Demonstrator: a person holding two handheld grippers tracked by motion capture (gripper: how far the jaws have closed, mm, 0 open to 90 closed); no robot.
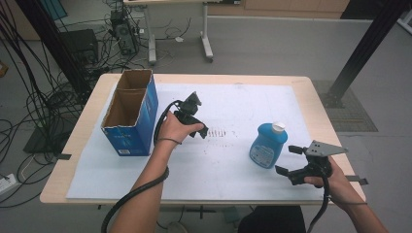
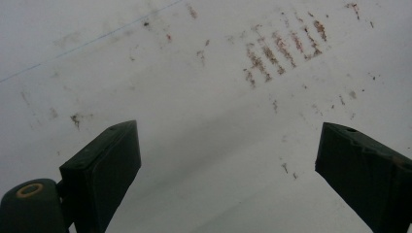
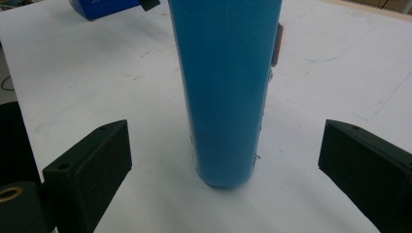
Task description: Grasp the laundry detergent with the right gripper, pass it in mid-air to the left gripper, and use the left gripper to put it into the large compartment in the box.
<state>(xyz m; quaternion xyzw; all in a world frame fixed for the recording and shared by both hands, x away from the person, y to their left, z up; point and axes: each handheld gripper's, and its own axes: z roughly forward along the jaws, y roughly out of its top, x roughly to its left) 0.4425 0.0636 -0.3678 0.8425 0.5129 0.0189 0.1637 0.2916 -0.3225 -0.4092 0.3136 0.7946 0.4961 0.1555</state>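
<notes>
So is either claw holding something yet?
No, nothing is held. The right claw is open with the blue bottle standing between its jaws, untouched. The left claw is open over the white mat.

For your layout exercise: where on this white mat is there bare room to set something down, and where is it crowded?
Free: the wide far stretch between the open blue cardboard box and the blue plastic bottle with a white cap, and the near strip by the person's forearms. Crowded: around the bottle, where the open right gripper waits.

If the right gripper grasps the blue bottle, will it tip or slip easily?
The blue bottle stands tall on a narrow base, so a sideways push would probably tip it. Its smooth plastic wall may slip. The right gripper has its jaws open around it.
</notes>
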